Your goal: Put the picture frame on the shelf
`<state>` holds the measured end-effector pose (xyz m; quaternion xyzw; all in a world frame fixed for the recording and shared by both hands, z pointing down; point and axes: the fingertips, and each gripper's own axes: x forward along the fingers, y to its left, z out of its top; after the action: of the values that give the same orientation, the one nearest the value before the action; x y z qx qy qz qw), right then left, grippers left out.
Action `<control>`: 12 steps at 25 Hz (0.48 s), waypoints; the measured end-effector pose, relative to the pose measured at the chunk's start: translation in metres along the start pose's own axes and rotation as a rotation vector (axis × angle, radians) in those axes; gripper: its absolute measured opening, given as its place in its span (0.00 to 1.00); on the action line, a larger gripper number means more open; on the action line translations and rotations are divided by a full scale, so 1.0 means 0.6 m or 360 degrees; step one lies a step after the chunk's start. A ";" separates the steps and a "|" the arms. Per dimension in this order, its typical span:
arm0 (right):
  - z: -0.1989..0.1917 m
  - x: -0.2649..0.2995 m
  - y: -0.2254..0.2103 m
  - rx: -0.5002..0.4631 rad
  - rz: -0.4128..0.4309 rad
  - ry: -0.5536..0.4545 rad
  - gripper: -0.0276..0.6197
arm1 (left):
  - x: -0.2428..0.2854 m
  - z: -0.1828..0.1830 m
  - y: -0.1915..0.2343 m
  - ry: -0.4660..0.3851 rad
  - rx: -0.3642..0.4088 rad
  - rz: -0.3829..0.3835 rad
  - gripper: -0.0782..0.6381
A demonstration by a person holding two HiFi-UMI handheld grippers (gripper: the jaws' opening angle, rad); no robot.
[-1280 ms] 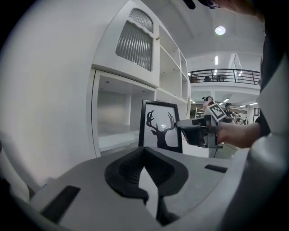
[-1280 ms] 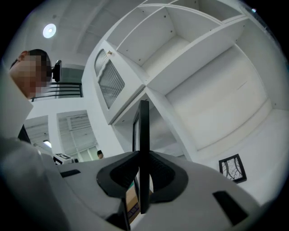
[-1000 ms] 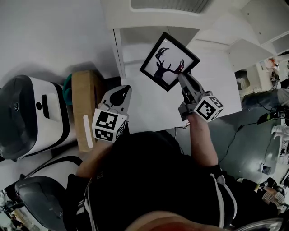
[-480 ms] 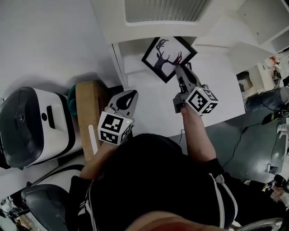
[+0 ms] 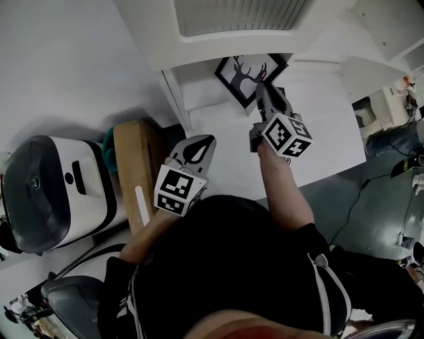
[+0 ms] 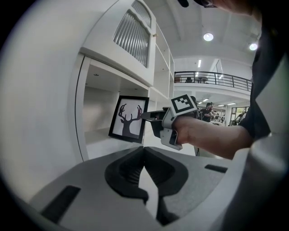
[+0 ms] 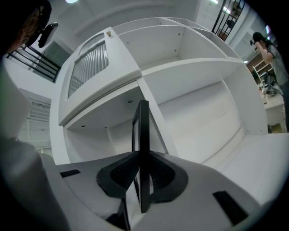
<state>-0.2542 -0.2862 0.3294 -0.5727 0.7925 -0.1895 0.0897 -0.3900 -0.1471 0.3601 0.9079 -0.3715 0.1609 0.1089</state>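
Note:
The picture frame (image 5: 246, 77) is black with a deer silhouette on white. It stands upright at the mouth of a low compartment of the white shelf unit (image 5: 199, 99), and whether its lower edge touches the board is hidden. My right gripper (image 5: 260, 91) is shut on its right edge. In the right gripper view the frame (image 7: 143, 135) runs edge-on between the pads. The left gripper view shows its face (image 6: 129, 118) and the shelf (image 6: 108, 76). My left gripper (image 5: 201, 144) is shut on nothing, lower left of the frame and apart from it.
A brown box (image 5: 134, 169) stands left of the shelf unit, with a teal object (image 5: 108, 142) behind it. A white and black machine (image 5: 53, 189) fills the left side. A slatted door (image 5: 238, 14) closes the compartment above. A black cable (image 5: 348, 198) lies on the grey floor at right.
My right gripper has carried the frame up the picture, into the shelf opening, and the frame now stands more upright. My left gripper has drifted a little to the right.

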 end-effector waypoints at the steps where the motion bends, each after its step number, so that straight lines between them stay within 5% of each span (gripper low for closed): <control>1: 0.001 0.004 0.000 -0.0009 -0.0021 -0.0010 0.16 | 0.002 -0.002 0.000 0.0005 -0.0004 -0.0008 0.12; 12: 0.008 0.046 -0.002 -0.0069 -0.0220 -0.0096 0.16 | 0.005 -0.015 0.020 0.0022 -0.0033 -0.0040 0.12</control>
<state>-0.2606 -0.3134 0.3278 -0.6333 0.7519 -0.1607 0.0880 -0.3982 -0.1544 0.3708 0.9101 -0.3611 0.1618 0.1228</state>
